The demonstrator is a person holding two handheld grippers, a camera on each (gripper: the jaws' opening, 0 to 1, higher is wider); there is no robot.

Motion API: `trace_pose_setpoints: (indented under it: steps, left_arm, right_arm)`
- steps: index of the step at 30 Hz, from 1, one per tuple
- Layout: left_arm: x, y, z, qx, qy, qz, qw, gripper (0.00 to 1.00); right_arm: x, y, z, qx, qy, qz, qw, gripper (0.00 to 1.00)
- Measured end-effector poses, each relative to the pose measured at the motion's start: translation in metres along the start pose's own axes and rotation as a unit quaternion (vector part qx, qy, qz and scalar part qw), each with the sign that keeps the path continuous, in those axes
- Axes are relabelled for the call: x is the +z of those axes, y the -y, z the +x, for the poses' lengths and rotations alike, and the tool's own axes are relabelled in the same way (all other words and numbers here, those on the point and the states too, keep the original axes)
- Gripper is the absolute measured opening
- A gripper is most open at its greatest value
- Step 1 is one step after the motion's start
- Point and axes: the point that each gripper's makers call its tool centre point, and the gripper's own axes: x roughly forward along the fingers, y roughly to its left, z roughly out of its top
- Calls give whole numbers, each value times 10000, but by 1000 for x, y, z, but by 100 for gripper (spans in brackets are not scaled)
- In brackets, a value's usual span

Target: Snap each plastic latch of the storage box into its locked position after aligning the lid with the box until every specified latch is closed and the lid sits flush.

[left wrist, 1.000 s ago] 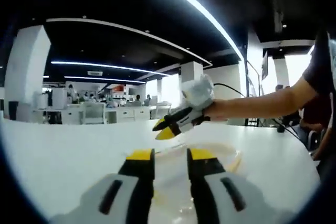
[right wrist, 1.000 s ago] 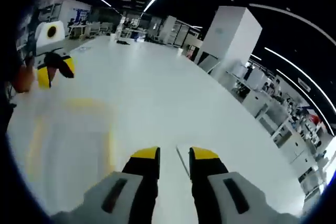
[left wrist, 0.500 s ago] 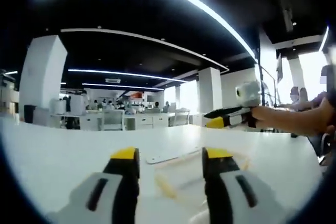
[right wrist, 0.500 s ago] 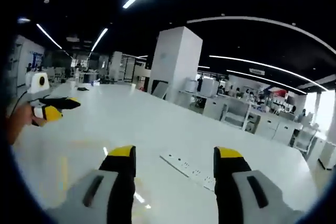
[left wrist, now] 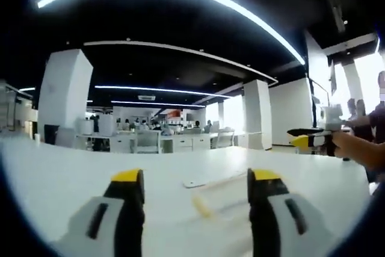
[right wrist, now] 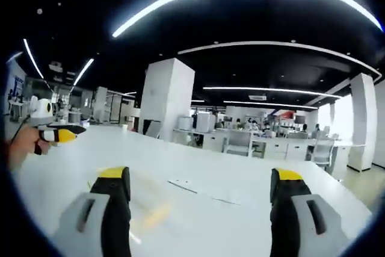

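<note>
The left gripper (left wrist: 197, 183) has its jaws wide and empty over the white table (left wrist: 54, 179). Between them the clear box (left wrist: 207, 209) lies low and blurred, a yellow latch (left wrist: 202, 206) just visible, with a white power strip (left wrist: 207, 180) beyond it. Further right, the right gripper (right wrist: 201, 182) is wide too, holding nothing, the box's yellow latch (right wrist: 153, 215) a smear between its jaws. Both tools seem raised and level, so the step in hand looks like returning to the box: tip both down, check that the lid sits square, then press each latch from outside until it seats. A second ago both pairs of jaws were nearly closed and pointed lower at the table; now they are spread and aimed at the room.
</note>
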Motion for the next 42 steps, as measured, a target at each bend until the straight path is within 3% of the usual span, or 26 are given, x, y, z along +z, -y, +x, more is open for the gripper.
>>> trace_pose_setpoints:
  steps: [10, 17, 24, 28, 36, 42]
  left_arm:
    - [8, -13, -23, 387, 21, -216, 9990, 98]
    - [16, -22, -47, 671, 117, -183, 9975, 100]
    - [10, -27, -63, 865, 9, -186, 9961, 100]
    - [18, -25, -72, 963, 219, -181, 9949, 100]
    - [13, -23, -89, 1070, 56, -144, 9941, 100]
    - [17, -23, -98, 1153, 156, -51, 9932, 100]
  right_arm:
    - [2, 6, -47, -389, 79, 138, 9991, 100]
    - [-3, 9, -74, -635, 0, 124, 9979, 100]
    - [-8, 14, -94, -953, 130, 106, 9953, 100]
    - [-9, 13, -103, -1048, 114, 119, 9944, 100]
    - [-8, 9, -120, -1103, 142, 187, 9936, 100]
    - [-15, 10, -125, -1170, 70, 249, 9928, 100]
